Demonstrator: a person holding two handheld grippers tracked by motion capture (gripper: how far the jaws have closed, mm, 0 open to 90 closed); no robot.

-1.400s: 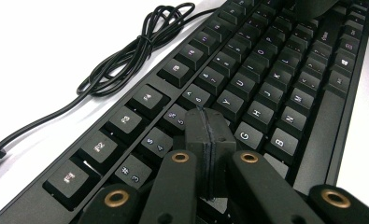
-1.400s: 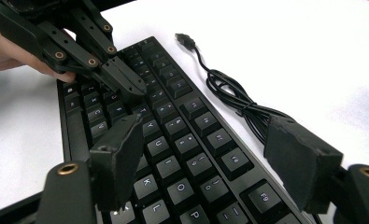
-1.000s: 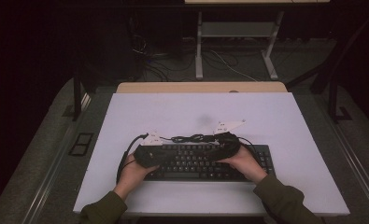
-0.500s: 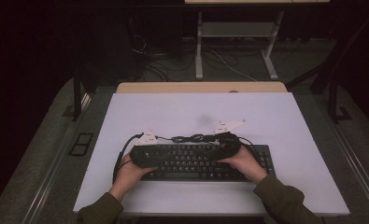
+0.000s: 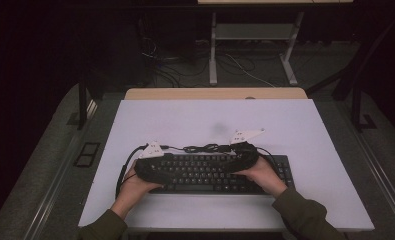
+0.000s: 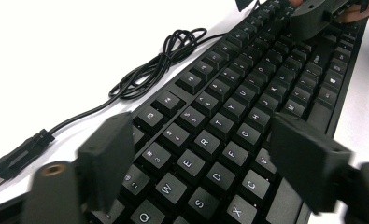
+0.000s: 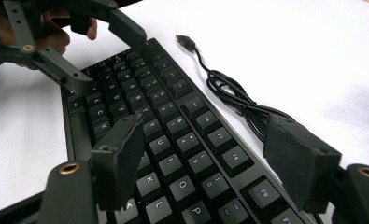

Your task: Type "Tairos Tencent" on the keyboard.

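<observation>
Both claws are hanging with jaws wide apart, left gripper (image 5: 161,169) and right gripper (image 5: 235,161) straddling the black keyboard (image 5: 210,172) lying directly beneath them. They're probably lining up to clamp it, its coiled cable (image 7: 240,102) lying just beyond.

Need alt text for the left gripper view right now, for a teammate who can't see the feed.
The left gripper, jaws open, hovers over the letter keys of a black keyboard on a white table. Its bundled cable and USB plug lie beside it; the right gripper is at the far end.

A dim lab is suggested: a white table (image 5: 305,125), with loose floor cables (image 5: 185,57) and a metal frame (image 5: 250,32) at 12 o'clock.
</observation>
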